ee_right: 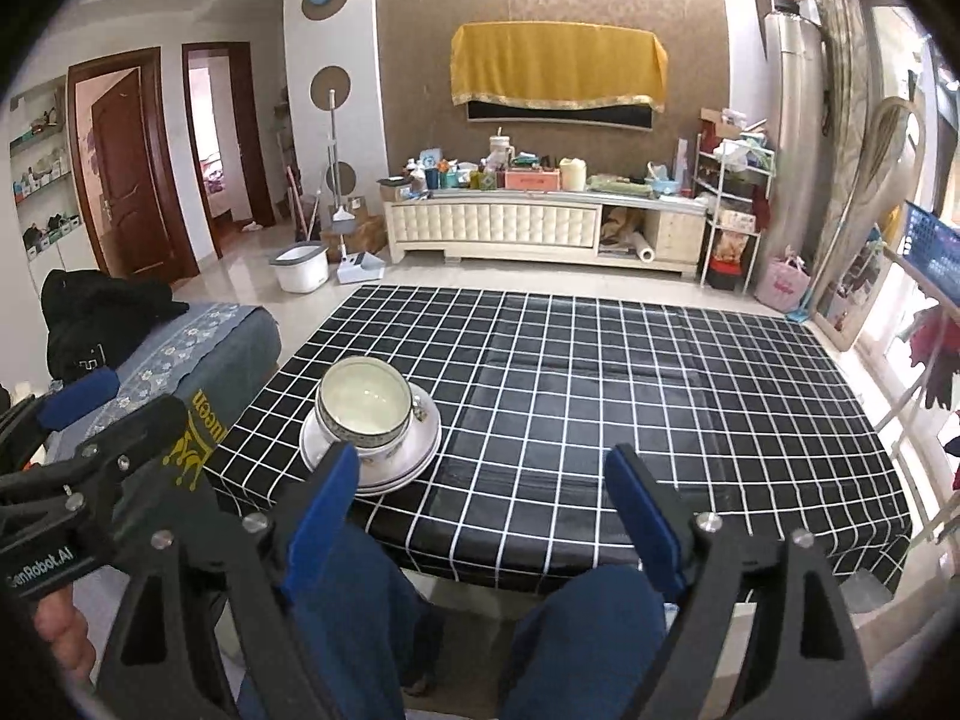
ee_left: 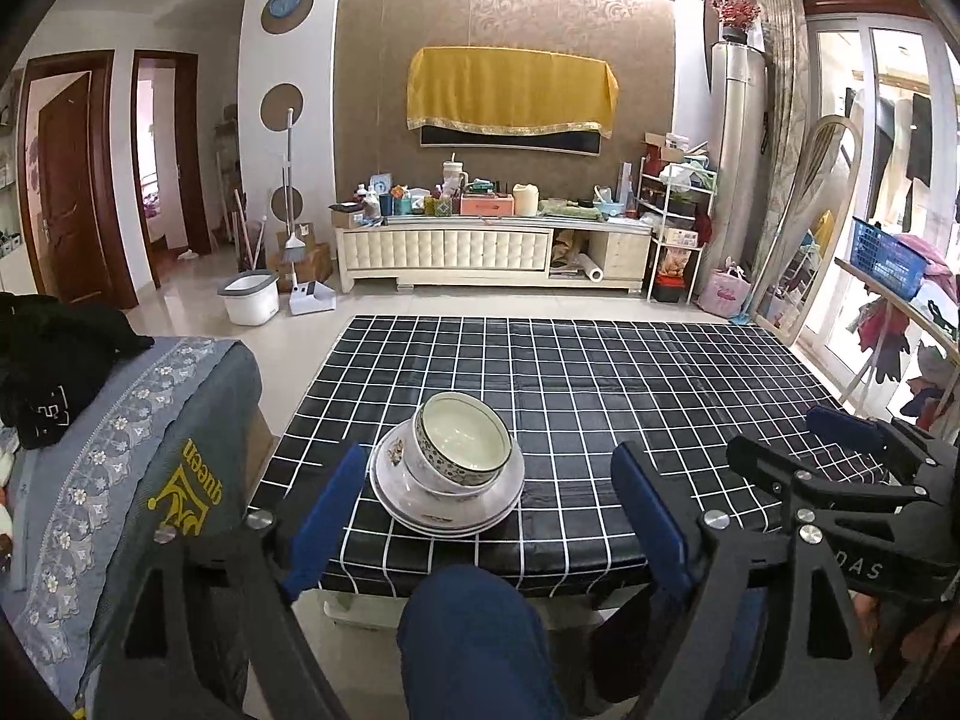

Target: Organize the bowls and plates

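Note:
White bowls with a dark patterned rim (ee_left: 459, 447) are nested and sit tilted on a stack of white plates (ee_left: 444, 510) near the front left of the black checked table (ee_left: 600, 396). The same bowls (ee_right: 365, 405) and plates (ee_right: 390, 465) show in the right wrist view. My left gripper (ee_left: 489, 498) is open and empty, held before the table's front edge, with the stack between its blue fingers (ee_left: 327, 516). My right gripper (ee_right: 486, 510) is open and empty, to the right of the stack; it also shows in the left wrist view (ee_left: 840, 438).
A chair draped with a grey embroidered cover (ee_left: 120, 450) and black clothes (ee_left: 48, 354) stands left of the table. The person's knees in blue trousers (ee_left: 474, 642) are below the front edge. A cluttered TV cabinet (ee_left: 492, 246), mop bucket (ee_left: 249, 297) and shelves (ee_left: 672, 228) line the far wall.

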`<action>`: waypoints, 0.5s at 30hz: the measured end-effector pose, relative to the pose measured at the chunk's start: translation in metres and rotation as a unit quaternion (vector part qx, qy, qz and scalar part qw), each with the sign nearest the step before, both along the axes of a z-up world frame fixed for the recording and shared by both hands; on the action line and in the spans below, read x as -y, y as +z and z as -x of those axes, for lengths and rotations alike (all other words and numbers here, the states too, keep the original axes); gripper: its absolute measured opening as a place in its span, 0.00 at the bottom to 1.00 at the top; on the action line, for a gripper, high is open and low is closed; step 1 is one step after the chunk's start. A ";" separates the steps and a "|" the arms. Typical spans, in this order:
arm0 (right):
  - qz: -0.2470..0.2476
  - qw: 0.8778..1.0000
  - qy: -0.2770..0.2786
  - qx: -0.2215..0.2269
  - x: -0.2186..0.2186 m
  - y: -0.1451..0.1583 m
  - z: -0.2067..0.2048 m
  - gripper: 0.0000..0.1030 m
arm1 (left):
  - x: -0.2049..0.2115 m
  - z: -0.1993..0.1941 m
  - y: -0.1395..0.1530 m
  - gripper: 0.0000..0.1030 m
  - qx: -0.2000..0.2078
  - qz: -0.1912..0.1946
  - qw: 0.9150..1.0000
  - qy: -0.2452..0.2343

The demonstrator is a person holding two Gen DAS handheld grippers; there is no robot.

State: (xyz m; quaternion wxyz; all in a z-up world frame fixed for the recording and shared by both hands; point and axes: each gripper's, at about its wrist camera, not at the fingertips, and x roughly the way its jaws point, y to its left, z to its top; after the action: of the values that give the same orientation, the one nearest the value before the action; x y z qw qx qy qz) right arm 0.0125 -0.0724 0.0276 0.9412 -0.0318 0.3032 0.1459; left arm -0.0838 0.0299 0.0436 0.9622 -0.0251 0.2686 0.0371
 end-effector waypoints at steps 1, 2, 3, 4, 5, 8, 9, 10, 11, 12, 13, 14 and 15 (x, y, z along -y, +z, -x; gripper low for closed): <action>0.004 1.000 -0.003 0.004 0.000 0.001 0.003 0.86 | 0.001 0.002 0.001 0.80 0.001 0.000 1.000 -0.001; 0.007 1.000 -0.004 0.008 0.000 0.003 0.006 0.86 | 0.003 0.005 0.001 0.80 0.004 -0.001 1.000 0.000; 0.008 1.000 -0.004 0.010 0.001 0.003 0.008 0.87 | 0.003 0.006 0.002 0.80 0.006 -0.002 1.000 0.000; 0.006 1.000 -0.004 0.012 0.001 0.005 0.009 0.87 | 0.004 0.007 0.003 0.80 0.009 -0.003 1.000 -0.001; 0.005 1.000 -0.004 0.014 0.001 0.005 0.011 0.87 | 0.005 0.010 0.004 0.80 0.010 -0.004 1.000 -0.002; 0.006 1.000 -0.008 0.011 0.002 0.006 0.014 0.88 | 0.005 0.012 0.004 0.80 0.010 -0.003 1.000 -0.005; 0.004 1.000 -0.008 0.005 0.002 0.007 0.013 0.88 | 0.005 0.012 0.004 0.80 0.010 -0.001 1.000 -0.006; 0.004 1.000 -0.009 0.003 0.002 0.007 0.015 0.88 | 0.005 0.013 0.004 0.80 0.010 0.000 1.000 -0.006; 0.006 1.000 -0.009 0.005 0.003 0.006 0.016 0.88 | 0.005 0.013 0.003 0.80 0.010 0.000 1.000 -0.006; 0.011 1.000 -0.010 0.011 0.002 0.007 0.018 0.89 | 0.005 0.014 0.003 0.80 0.010 0.001 1.000 -0.006; 0.014 1.000 -0.011 0.015 0.001 0.007 0.018 0.90 | 0.005 0.014 0.002 0.80 0.010 0.001 1.000 -0.008; 0.016 1.000 -0.010 0.016 0.001 0.006 0.019 0.90 | 0.004 0.015 0.001 0.80 0.011 0.000 1.000 -0.008; 0.016 1.000 -0.008 0.014 0.001 0.005 0.018 0.91 | 0.004 0.015 0.001 0.80 0.011 0.000 1.000 -0.008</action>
State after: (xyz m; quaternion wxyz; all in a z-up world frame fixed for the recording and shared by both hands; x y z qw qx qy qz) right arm -0.0059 -0.0735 0.0326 0.9458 -0.0461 0.2926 0.1332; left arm -0.0991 0.0256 0.0449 0.9653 -0.0230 0.2586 0.0293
